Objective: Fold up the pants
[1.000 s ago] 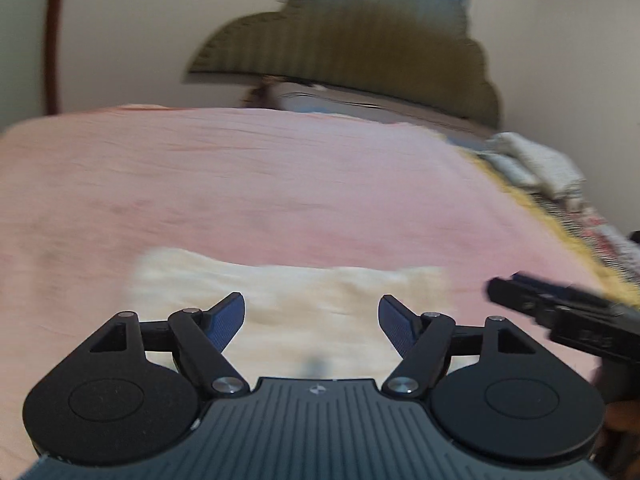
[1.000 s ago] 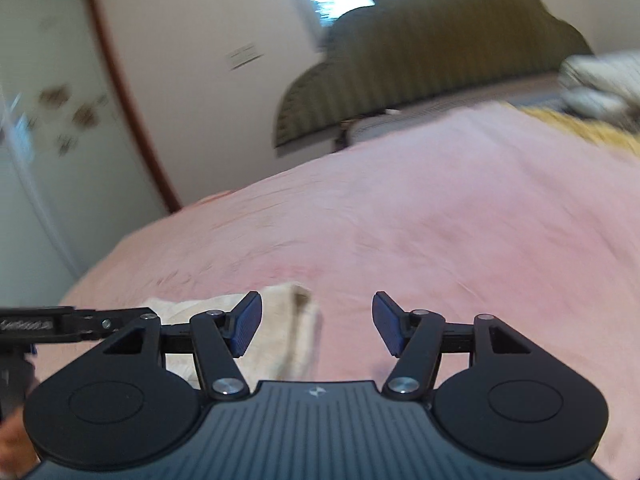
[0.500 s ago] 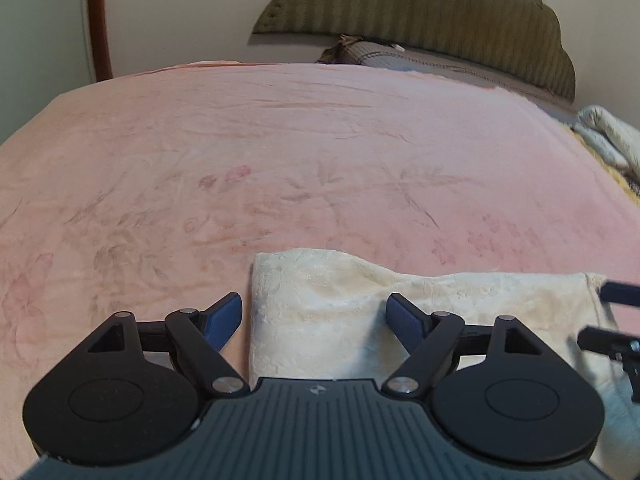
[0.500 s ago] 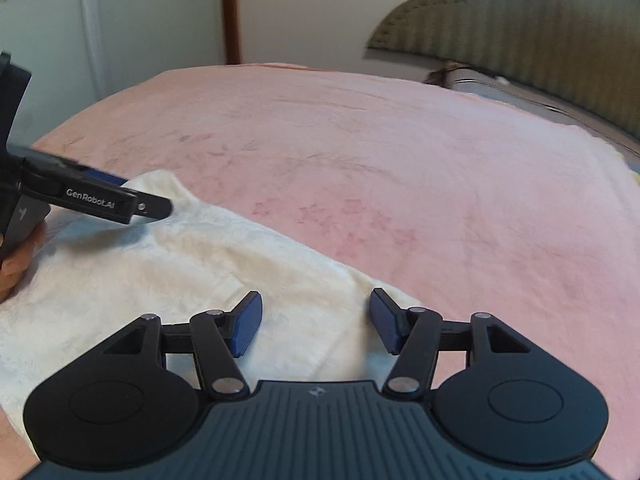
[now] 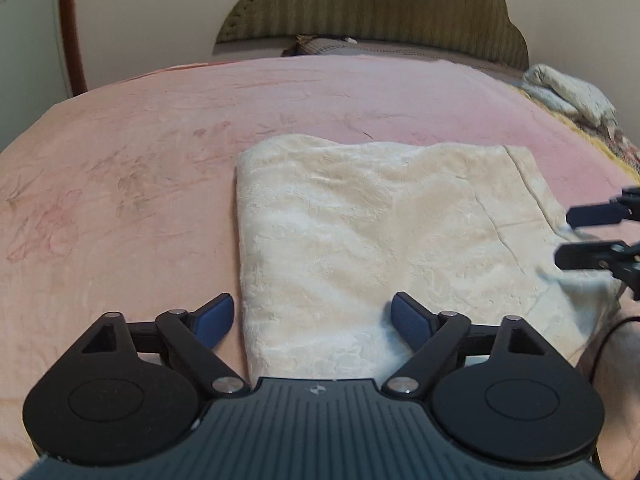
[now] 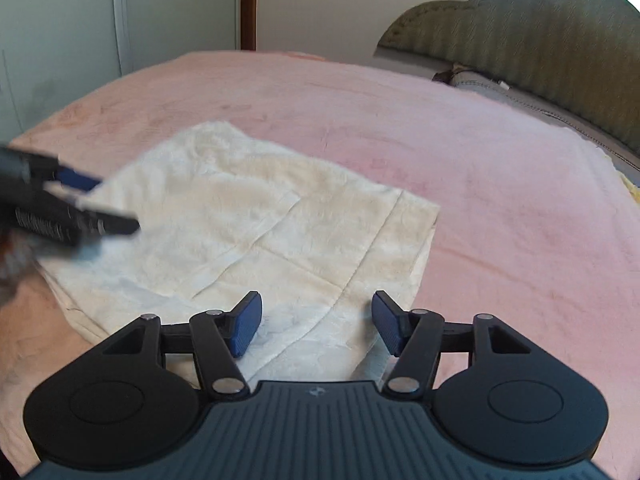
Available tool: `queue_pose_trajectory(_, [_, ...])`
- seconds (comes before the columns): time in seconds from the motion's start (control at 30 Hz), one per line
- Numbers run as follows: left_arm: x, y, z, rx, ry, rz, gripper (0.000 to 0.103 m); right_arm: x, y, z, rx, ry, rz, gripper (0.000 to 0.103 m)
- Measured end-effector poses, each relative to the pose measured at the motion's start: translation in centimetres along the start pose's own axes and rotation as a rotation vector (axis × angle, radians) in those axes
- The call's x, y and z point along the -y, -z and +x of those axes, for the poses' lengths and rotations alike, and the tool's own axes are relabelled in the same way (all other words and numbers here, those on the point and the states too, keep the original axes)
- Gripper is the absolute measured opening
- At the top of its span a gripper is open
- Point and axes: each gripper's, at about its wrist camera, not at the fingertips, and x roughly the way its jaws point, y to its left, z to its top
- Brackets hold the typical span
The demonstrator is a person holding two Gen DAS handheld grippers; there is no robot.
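Pants of cream textured fabric lie flat on the pink blanket. Left gripper, jaws just widened, straddles the near-left corner; right gripper hovers half-open, empty, over the near-right edge. Next: both must pinch the hem.

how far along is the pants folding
Done: the cream pants already lie folded into a flat rectangle on the pink blanket. In hand: nothing; the left gripper, just opened wider, and the right gripper both hover open over its near edge. Left: perhaps another fold.
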Motion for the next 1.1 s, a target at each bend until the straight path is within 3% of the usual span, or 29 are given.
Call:
queue_pose_trajectory(0.07, [-0.6,-0.5,-0.4,-0.012,0.034,-0.045,0.086,-0.3,0.1,-0.8,0.033,-0.094,0.044,0.060])
queue_pose_trajectory(0.1, [-0.9,-0.7,-0.8,0.000,0.052,-0.061,0.088,-0.8,0.2,-0.8,0.023,-0.102,0.031,0.060])
queue_pose_trajectory(0.13, [-1.2,-0.8,-1.3,0.018,0.058,-0.072,0.088,-1.5,0.7,-0.4,-0.009,-0.066,-0.016,0.060])
queue_pose_trajectory(0.17, [-1.5,-0.9,-1.8,0.033,0.051,-0.076,0.088,-1.9,1.3,0.1,-0.027,-0.016,-0.060,0.068])
queue_pose_trajectory(0.23, [-2.3,-1.2,-2.6,0.061,0.027,-0.074,0.088,-0.8,1.7,-0.1,-0.012,-0.024,0.015,0.073])
queue_pose_trajectory(0.3, [-3.7,-1.3,-3.1,0.082,0.050,-0.093,0.089,0.5,1.8,-1.1,0.024,-0.058,0.094,0.073])
queue_pose_trajectory(0.43, [-7.7,-1.7,-1.3,-0.025,0.300,-0.280,0.090,4.5,1.8,-1.7,0.078,-0.123,0.308,0.078])
queue_pose_trajectory(0.57, [-10.6,-1.5,1.6,-0.113,0.385,-0.419,0.090,9.3,2.8,0.7,0.048,-0.241,0.547,0.078])
queue_pose_trajectory(0.67, [-11.3,-2.1,2.6,-0.136,0.481,-0.409,0.098,11.9,3.9,2.5,0.023,-0.380,0.673,0.079])
queue_pose_trajectory(0.83, [-11.0,-2.9,4.5,-0.160,0.585,-0.392,0.102,13.9,4.0,4.9,0.000,-0.599,0.761,0.084])
queue_pose_trajectory(0.93, [-9.9,-3.4,5.5,-0.155,0.625,-0.408,0.102,14.2,3.5,5.8,0.011,-0.664,0.775,0.087])
queue_pose_trajectory(1.03, [-8.2,-3.8,6.1,-0.146,0.617,-0.397,0.099,14.1,2.9,6.7,0.040,-0.685,0.804,0.087])
queue_pose_trajectory(1.07, [-7.6,-3.9,6.0,-0.139,0.591,-0.384,0.094,13.8,2.7,6.9,0.049,-0.668,0.796,0.087])
queue_pose_trajectory(1.1, [-7.1,-4.0,5.8,-0.135,0.556,-0.369,0.079,13.2,2.4,7.0,0.052,-0.637,0.779,0.084])
